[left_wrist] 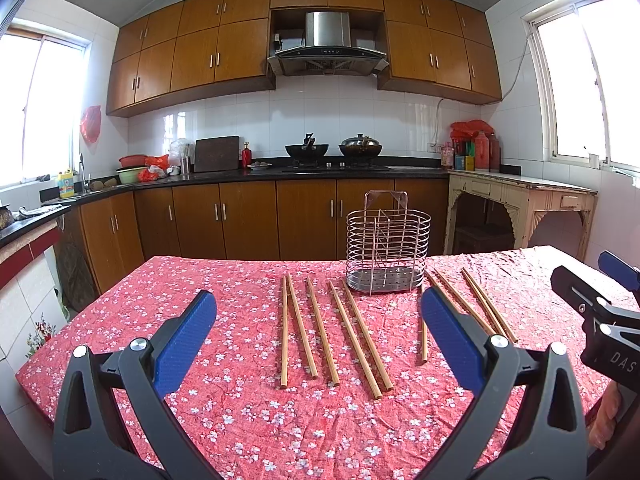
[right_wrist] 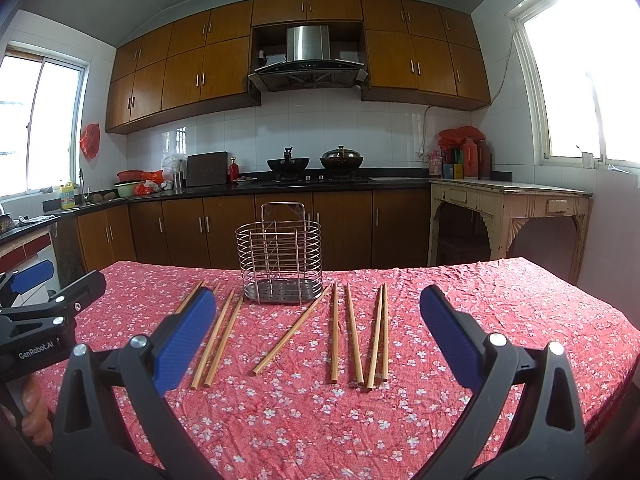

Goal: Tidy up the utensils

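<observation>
The surface (left_wrist: 224,408), covered by a red cloth printed with small white blossoms, carries a wire utensil basket with a perforated steel base (left_wrist: 387,246) standing upright near the far edge. Its compartments hold nothing visible.

Loose wooden chopsticks (left_wrist: 310,330) lie flat on the cloth in front of and to both sides of the basket, their lengths running roughly toward the cameras. In the left wrist view five lie left of the basket's front, fanned slightly, and several more lie to its right, partly hidden behind a blue pad. In the right wrist view the same chopsticks (right_wrist: 335,334) appear as a pair at left, one slanted stick whose far tip ends just beside the basket (right_wrist: 280,254), and four at right.

The left hand-held gripper (left_wrist: 318,312) hovers above the near part of the cloth, blue-padded fingers spread wide, holding nothing. The right hand-held gripper (right_wrist: 318,312) is likewise spread wide and empty above the cloth (right_wrist: 312,420). Each is partly visible at the edge of the other's view.
</observation>
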Tool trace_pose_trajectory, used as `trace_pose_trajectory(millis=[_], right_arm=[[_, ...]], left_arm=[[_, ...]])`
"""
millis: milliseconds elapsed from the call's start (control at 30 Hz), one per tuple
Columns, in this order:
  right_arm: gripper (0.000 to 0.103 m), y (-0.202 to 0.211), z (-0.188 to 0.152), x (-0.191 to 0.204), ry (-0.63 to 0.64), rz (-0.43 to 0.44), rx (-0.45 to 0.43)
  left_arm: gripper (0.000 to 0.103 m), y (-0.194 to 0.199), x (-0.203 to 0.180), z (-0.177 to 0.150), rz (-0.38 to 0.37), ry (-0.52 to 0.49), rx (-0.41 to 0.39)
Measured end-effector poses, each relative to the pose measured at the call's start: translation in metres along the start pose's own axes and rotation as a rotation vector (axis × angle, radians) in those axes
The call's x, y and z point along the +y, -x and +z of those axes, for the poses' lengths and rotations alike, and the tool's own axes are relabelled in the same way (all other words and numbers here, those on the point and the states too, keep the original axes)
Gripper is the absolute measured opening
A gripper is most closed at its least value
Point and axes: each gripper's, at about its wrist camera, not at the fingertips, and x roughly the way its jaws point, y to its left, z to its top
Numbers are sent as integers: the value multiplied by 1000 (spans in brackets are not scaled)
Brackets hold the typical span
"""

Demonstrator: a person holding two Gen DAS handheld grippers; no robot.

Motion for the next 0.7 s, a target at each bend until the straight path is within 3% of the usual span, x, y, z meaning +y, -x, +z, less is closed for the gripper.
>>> trace_pose_trajectory(millis=[700], right_arm=[[99, 0, 3, 0, -2, 1, 2]], left_arm=[[101, -1, -2, -1, 0, 0, 4]])
